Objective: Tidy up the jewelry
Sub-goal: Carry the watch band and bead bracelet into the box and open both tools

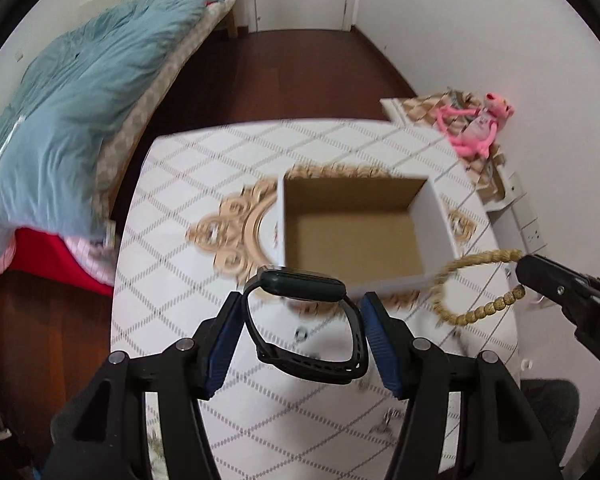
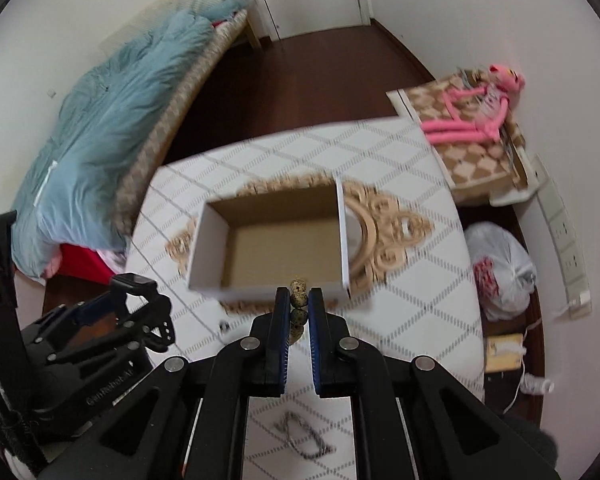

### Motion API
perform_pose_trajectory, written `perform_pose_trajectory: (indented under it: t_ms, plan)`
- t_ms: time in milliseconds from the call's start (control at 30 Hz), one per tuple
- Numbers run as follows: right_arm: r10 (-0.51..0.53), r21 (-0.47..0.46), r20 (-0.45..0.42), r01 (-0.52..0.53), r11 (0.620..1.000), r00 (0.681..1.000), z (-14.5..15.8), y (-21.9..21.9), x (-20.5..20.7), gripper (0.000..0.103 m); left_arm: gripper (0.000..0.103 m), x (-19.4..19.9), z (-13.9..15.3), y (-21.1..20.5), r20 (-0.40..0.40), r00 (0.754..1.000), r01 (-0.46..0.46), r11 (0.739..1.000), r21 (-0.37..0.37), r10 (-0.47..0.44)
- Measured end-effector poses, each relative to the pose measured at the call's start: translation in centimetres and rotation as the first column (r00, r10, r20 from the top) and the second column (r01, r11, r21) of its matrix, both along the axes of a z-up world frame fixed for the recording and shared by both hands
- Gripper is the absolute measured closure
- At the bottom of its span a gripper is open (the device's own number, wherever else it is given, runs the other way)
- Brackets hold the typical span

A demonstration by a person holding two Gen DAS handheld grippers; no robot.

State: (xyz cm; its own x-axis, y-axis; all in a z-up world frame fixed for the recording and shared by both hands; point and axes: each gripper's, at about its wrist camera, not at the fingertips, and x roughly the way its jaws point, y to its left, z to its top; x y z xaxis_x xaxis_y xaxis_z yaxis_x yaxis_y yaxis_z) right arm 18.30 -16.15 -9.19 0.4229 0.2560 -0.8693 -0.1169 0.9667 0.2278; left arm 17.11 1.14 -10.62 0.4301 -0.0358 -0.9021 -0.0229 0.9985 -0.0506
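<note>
The scene is a bedroom with a dark wood floor, a bed (image 1: 80, 92) under a blue blanket, and a table (image 1: 204, 184) covered by a white cloth with a diamond pattern. Near the middle of the table stands an open cardboard box (image 1: 356, 232); its brown inside looks empty.

The left gripper (image 1: 302, 328) is spread wide, and a black watch (image 1: 304, 286) sits between its blue pads, the strap loop pressed against them, so it seems to be held from inside the loop. The watch hangs just before the near wall of the box. The right gripper (image 2: 299, 304) is clenched on a beaded bracelet (image 1: 472, 284), which hangs near the right near corner of the box.

I judge that the step is carrying both pieces to the box. The next move asks to bring each piece over the opening and then let it go. A thin chain (image 2: 304, 434) lies on the table near the near edge.
</note>
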Motion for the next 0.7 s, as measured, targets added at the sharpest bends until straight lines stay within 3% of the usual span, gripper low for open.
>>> perform_pose_trajectory:
  t_ms: [267, 567, 600, 667, 700]
  plan:
    - [0.040, -0.012, -0.013, -0.040, 0.999, 0.999, 0.2, 1.6, 6.3, 0.094, 0.047, 5.7, -0.9, 0.9, -0.056, 0.998, -0.015, 0.993, -0.118, 0.008]
    - [0.062, 0.113, -0.188, -0.041, 0.993, 0.980, -4.8, 2.3, 11.6, 0.093, 0.044, 11.0, -4.5, 1.8, -0.212, 0.977, -0.051, 0.969, -0.243, -0.002]
    - [0.064, 0.129, -0.214, -0.037, 0.991, 0.975, -5.4, 2.3, 12.1, 0.093, 0.042, 11.3, -4.7, 1.8, -0.223, 0.975, -0.058, 0.969, -0.242, 0.003]
    - [0.063, 0.140, -0.268, -0.025, 0.990, 0.961, -6.8, 2.1, 12.9, 0.093, 0.019, 11.8, -4.7, 2.0, -0.229, 0.973, -0.063, 0.975, -0.214, 0.013]
    - [0.054, 0.137, -0.284, -0.015, 0.990, 0.957, -7.2, 1.9, 13.2, 0.093, 0.016, 11.8, -4.5, 2.1, -0.223, 0.975, -0.065, 0.975, -0.211, 0.017]
